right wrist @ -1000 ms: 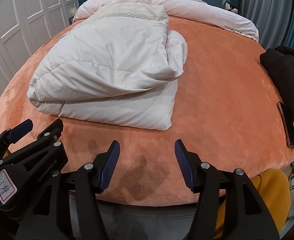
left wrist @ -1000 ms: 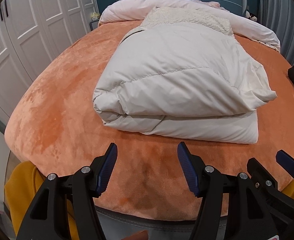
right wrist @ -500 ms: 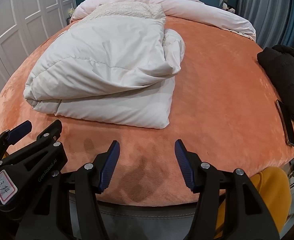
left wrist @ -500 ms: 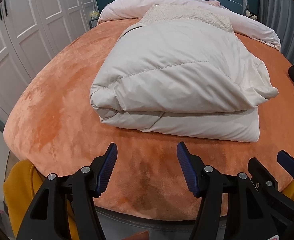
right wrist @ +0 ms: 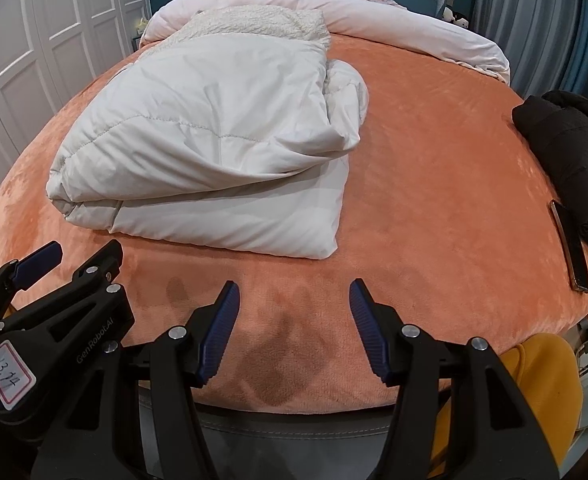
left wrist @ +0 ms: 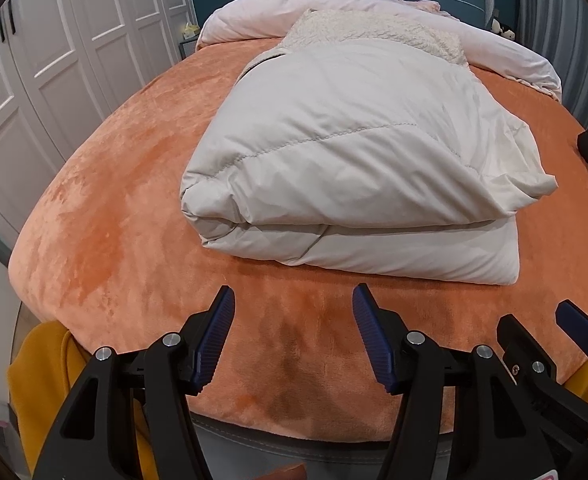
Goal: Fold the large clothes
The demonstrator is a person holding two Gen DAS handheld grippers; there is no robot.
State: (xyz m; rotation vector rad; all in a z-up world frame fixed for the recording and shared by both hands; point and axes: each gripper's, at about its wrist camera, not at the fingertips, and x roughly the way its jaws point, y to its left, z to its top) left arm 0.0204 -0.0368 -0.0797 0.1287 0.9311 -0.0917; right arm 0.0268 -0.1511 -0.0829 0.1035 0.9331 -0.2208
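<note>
The white padded coat (left wrist: 354, 168) lies folded in a stack at frame centre on the orange bed (left wrist: 113, 220), seemingly finished. The left gripper (left wrist: 294, 336) and right gripper (right wrist: 294, 332) sit low in frame, jaws wide apart and empty, likely having let go.

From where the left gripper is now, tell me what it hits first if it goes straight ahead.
The left gripper, open and empty, would likely first meet the near folded edge of the white padded coat lying on the orange bedcover. If it points lower than it appears, it would touch the bedcover first.
</note>
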